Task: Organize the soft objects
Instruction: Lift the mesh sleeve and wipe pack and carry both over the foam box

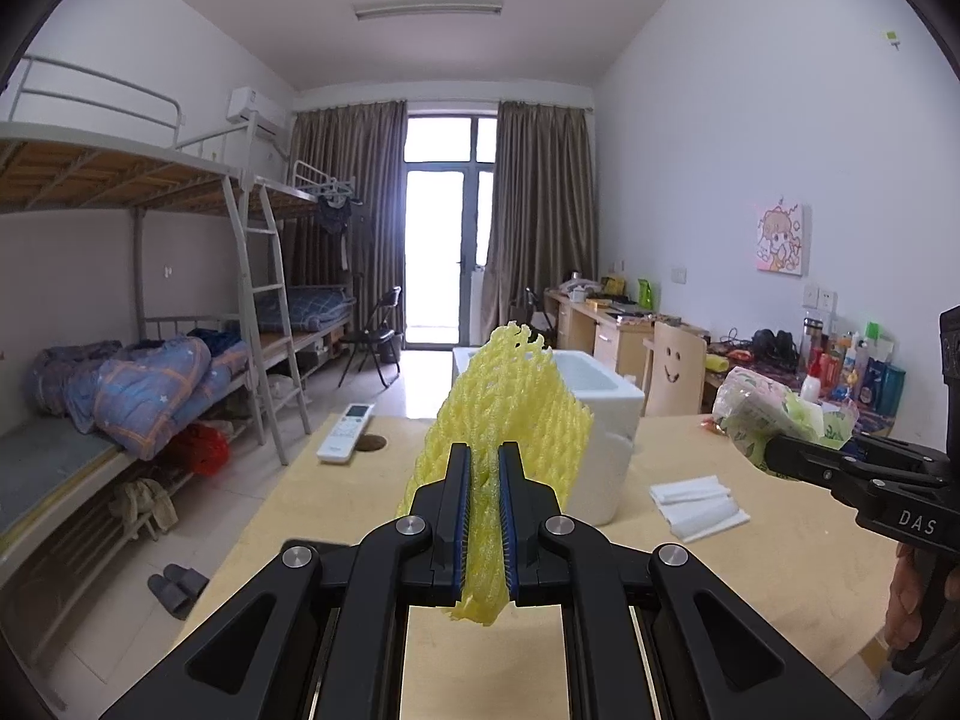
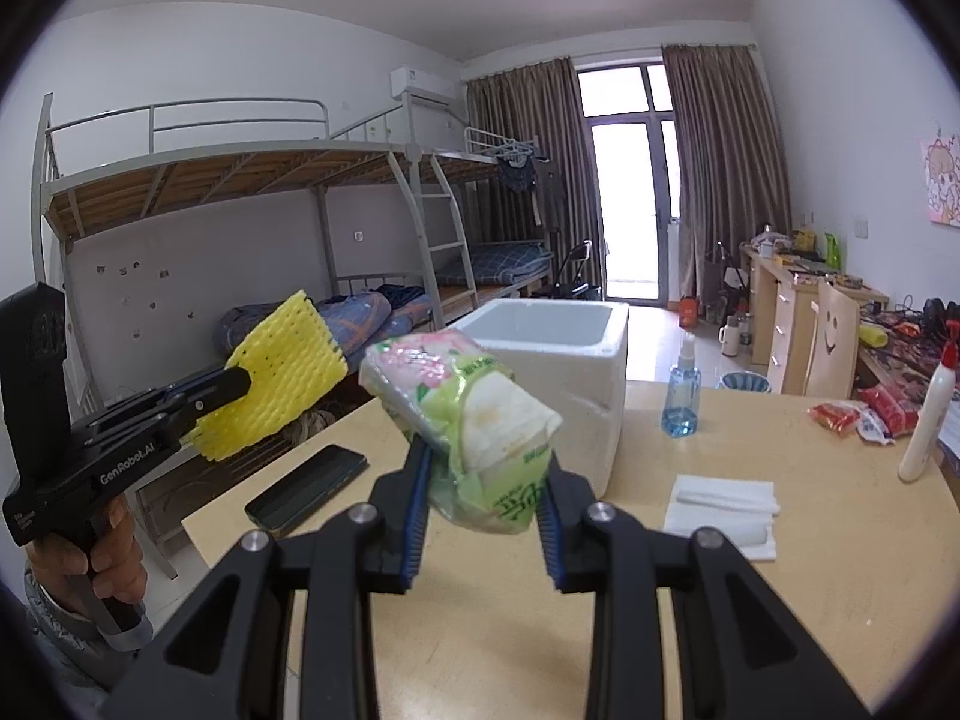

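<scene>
My left gripper (image 1: pixel 483 462) is shut on a yellow foam fruit net (image 1: pixel 510 414), held above the wooden table (image 1: pixel 780 564). The same net (image 2: pixel 282 378) and left gripper (image 2: pixel 240 381) show at the left of the right wrist view. My right gripper (image 2: pixel 486 480) is shut on a green and pink tissue pack (image 2: pixel 468 414), also held in the air. That pack (image 1: pixel 774 414) appears at the right of the left wrist view. A white foam box (image 2: pixel 558 360) stands open on the table just beyond both held objects.
A stack of white foam sheets (image 2: pixel 726 510) lies on the table to the right. A blue spray bottle (image 2: pixel 681 396), a white bottle (image 2: pixel 927 420) and red snack packs (image 2: pixel 852 414) stand farther right. A black phone (image 2: pixel 306 489) and a white remote (image 1: pixel 345 432) lie at left.
</scene>
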Demonstrator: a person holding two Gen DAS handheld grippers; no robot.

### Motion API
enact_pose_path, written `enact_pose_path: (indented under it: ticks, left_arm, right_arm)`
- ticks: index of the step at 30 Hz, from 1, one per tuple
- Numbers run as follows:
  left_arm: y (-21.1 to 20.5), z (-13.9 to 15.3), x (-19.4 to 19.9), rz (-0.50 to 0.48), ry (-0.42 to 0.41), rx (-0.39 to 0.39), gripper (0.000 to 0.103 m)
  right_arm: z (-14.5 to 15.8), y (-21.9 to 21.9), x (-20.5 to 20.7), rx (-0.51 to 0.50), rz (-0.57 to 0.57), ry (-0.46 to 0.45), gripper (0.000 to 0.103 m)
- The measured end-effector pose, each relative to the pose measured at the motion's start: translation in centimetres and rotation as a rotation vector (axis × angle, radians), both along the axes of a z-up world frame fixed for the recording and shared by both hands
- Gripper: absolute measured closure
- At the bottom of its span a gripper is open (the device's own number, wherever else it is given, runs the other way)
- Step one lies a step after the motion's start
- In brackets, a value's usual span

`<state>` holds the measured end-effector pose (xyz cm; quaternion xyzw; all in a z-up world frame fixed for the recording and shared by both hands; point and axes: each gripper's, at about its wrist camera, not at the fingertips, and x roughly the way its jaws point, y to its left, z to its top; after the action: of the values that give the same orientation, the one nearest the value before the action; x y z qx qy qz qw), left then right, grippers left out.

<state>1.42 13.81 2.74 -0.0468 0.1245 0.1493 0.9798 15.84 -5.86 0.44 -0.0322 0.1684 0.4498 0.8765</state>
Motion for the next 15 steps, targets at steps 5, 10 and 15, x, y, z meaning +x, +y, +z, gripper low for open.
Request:
enact_pose_path:
  ticks: [5, 10, 15]
  left_arm:
    - [0.7, 0.8, 1.5, 0.0, -0.001, -0.005, 0.094]
    - [1.0, 1.8, 3.0, 0.001, 0.002, -0.002, 0.094]
    - [1.2, 3.1, 4.4, 0.003, -0.006, 0.002, 0.094]
  right_arm:
    - [1.3, 0.7, 1.4, -0.003, -0.001, -0.005, 0.067]
    - [2.3, 1.0, 2.8, -0.007, -0.004, -0.011, 0.067]
    - [3.7, 1.9, 3.9, -0.006, 0.0, -0.031, 0.067]
